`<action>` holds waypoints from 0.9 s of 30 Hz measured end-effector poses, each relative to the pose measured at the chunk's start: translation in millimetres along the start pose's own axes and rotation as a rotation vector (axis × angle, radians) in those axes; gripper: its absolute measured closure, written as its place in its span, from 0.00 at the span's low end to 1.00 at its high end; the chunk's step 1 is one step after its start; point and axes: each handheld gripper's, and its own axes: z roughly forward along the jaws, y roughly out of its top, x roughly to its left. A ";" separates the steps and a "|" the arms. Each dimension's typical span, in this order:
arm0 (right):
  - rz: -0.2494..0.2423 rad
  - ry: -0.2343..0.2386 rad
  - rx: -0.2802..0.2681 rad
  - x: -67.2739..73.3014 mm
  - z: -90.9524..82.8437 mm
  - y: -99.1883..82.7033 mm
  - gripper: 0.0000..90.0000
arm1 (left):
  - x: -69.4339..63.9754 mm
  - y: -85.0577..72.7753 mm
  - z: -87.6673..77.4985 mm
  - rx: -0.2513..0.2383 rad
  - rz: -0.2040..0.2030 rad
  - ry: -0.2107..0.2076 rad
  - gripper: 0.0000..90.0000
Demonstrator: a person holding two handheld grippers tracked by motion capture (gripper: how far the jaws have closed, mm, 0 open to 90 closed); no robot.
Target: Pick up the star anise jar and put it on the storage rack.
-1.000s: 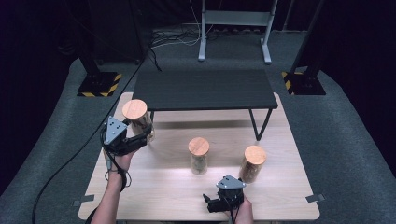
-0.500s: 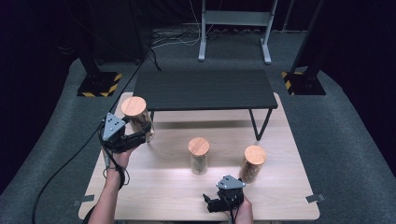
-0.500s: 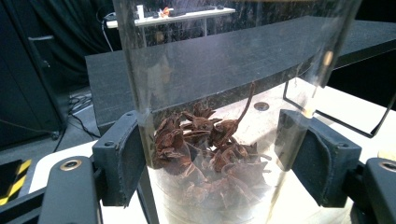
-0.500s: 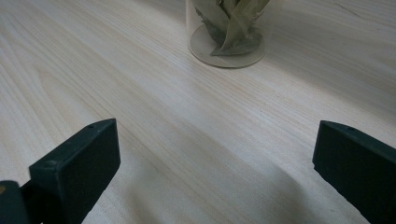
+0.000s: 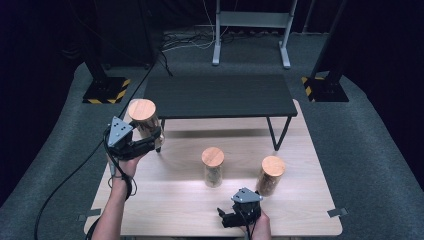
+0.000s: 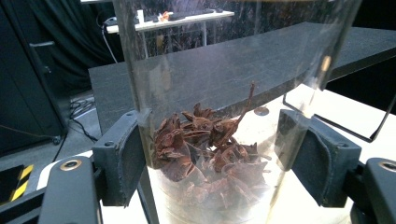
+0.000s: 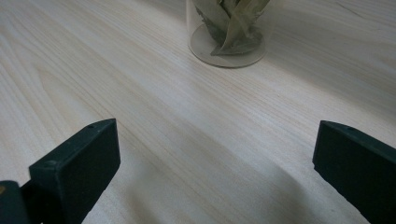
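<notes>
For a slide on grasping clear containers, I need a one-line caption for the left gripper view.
Left gripper clamps a clear jar of star anise before a black shelf.

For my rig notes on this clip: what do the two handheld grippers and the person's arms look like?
Both the left gripper and right gripper are black, each topped by a grey three-cornered plate with small holes. Their jaws end in blocky black pads. A black cable trails from the left one. The forearms are bare, no sleeves showing.

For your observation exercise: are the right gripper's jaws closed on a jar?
No, the right gripper stands open over bare table, apart from the bay-leaf jar.
</notes>
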 end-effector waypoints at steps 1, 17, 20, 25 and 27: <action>0.000 0.000 0.001 0.0 0.0 0.0 0.00 | 0.3 0.7 0.0 0.000 -0.001 -0.001 0.28; -0.002 -0.003 0.002 0.3 0.2 0.1 0.00 | 5.0 13.6 1.7 -0.003 -0.009 -0.014 0.28; -0.002 -0.003 0.003 0.4 0.2 0.1 0.00 | 5.7 15.5 1.4 -0.001 -0.009 -0.018 0.28; -0.005 -0.003 0.006 0.5 0.5 0.2 0.00 | 7.5 19.4 2.5 0.005 -0.011 -0.027 0.28; -0.004 -0.002 0.005 0.5 0.5 0.2 0.00 | 7.7 20.9 2.6 0.009 -0.008 -0.027 0.28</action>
